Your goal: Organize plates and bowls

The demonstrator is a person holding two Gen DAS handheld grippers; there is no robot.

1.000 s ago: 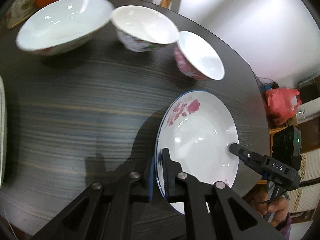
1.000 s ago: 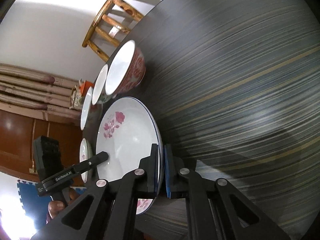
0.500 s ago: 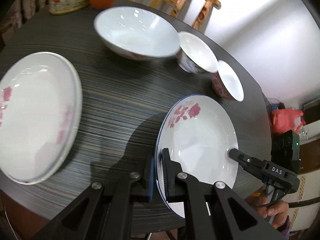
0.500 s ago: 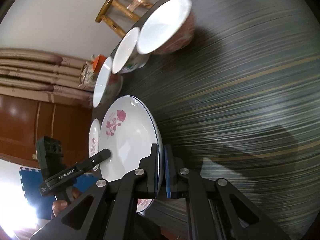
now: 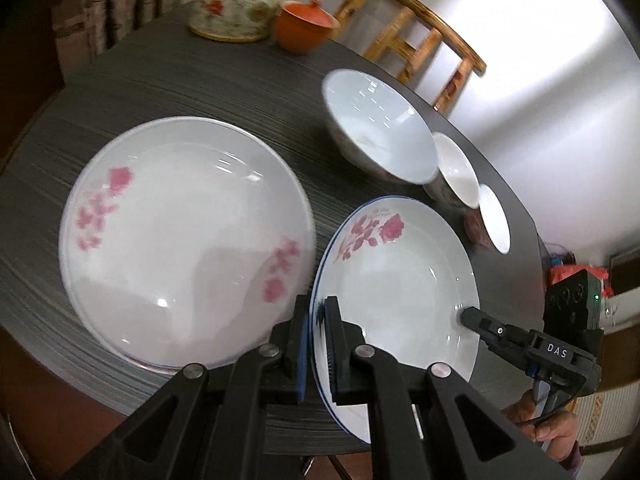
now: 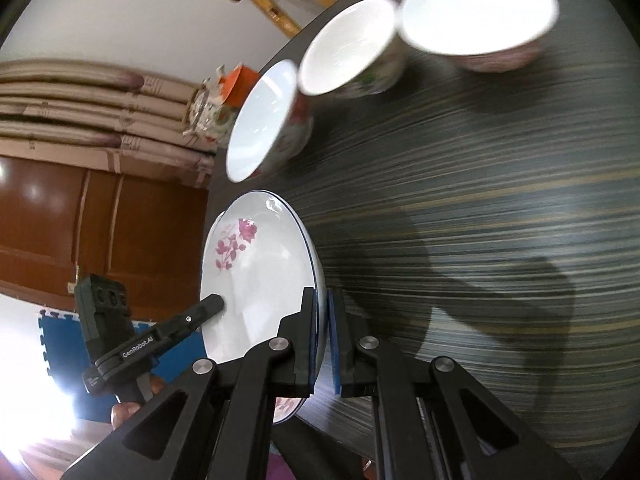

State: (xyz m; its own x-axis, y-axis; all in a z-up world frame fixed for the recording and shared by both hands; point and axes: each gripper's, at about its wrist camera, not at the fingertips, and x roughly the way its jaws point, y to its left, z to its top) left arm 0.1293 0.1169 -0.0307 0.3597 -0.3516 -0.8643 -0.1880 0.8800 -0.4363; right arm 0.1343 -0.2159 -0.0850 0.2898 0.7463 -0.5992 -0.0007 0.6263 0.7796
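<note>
A white plate with a blue rim and a pink rose [image 5: 400, 280] is held in the air above the dark table by both grippers. My left gripper [image 5: 318, 320] is shut on its near rim. My right gripper [image 6: 322, 320] is shut on the opposite rim; it also shows in the left wrist view [image 5: 466, 314]. The same plate shows in the right wrist view [image 6: 256, 276]. A larger white plate with pink flowers [image 5: 184, 236] lies on the table just left of the held plate. Three bowls [image 5: 376, 140] [image 5: 456, 168] [image 5: 494, 218] stand in a row behind.
The dark wood-grain round table [image 5: 200, 92] carries a floral teapot [image 5: 236, 4] and an orange lidded pot [image 5: 306, 26] at the far edge. A wooden chair [image 5: 416, 48] stands behind the table. The bowls also show in the right wrist view [image 6: 264, 120] [image 6: 352, 52] [image 6: 480, 12].
Both grippers have carried the rose plate leftward across the table. The large flowered plate has come into the left wrist view, now beside the held plate. The bowls have shifted right and away.
</note>
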